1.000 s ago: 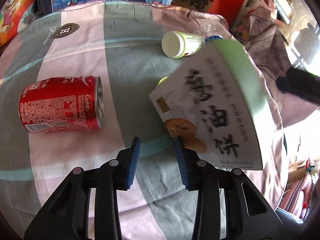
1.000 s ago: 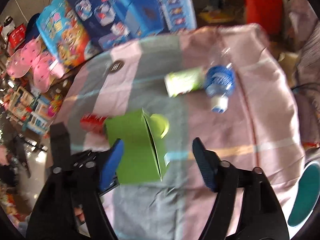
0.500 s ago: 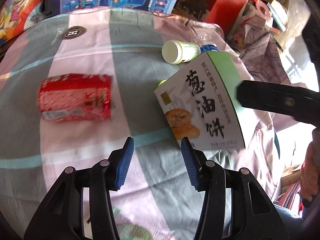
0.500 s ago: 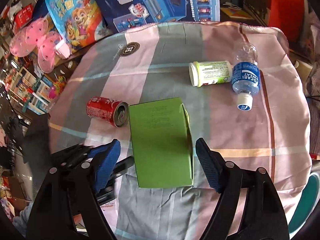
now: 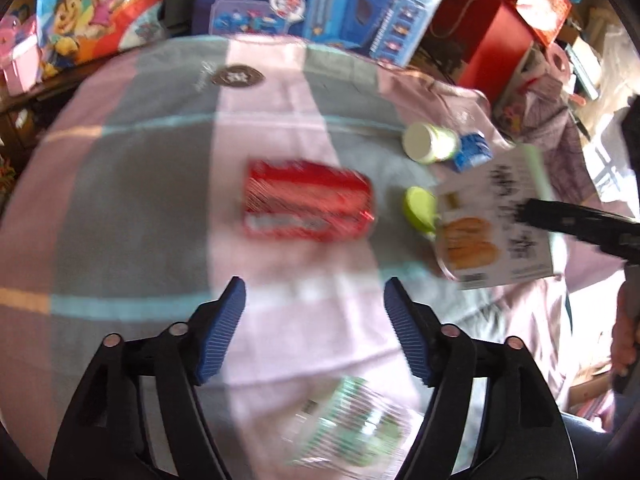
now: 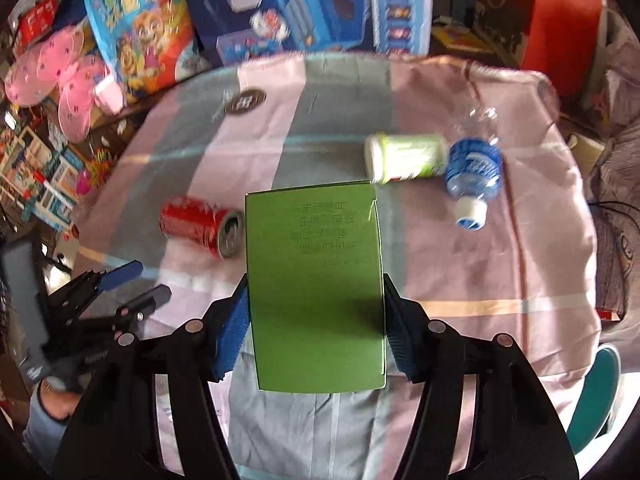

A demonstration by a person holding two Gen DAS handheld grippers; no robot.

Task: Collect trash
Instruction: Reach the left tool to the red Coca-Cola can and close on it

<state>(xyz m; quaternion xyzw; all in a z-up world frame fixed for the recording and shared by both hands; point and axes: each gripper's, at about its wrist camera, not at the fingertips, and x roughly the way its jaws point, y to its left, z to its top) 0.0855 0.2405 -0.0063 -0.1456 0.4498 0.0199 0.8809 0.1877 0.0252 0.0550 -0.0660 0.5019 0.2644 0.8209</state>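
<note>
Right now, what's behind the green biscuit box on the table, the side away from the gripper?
Just behind the green biscuit box, the tablecloth shows, with a white and green jar and a blue-labelled bottle lying farther back. A lime-green lid sits at its far end; whatever is under the box is covered.

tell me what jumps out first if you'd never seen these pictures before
The green cardboard biscuit box fills the middle of the right wrist view, between the closing pads of the right gripper. To its left a red aluminium cola can lies on its side on the pink and grey striped tablecloth. The left gripper is opening with nothing between its fingers, aimed toward that can.
</note>
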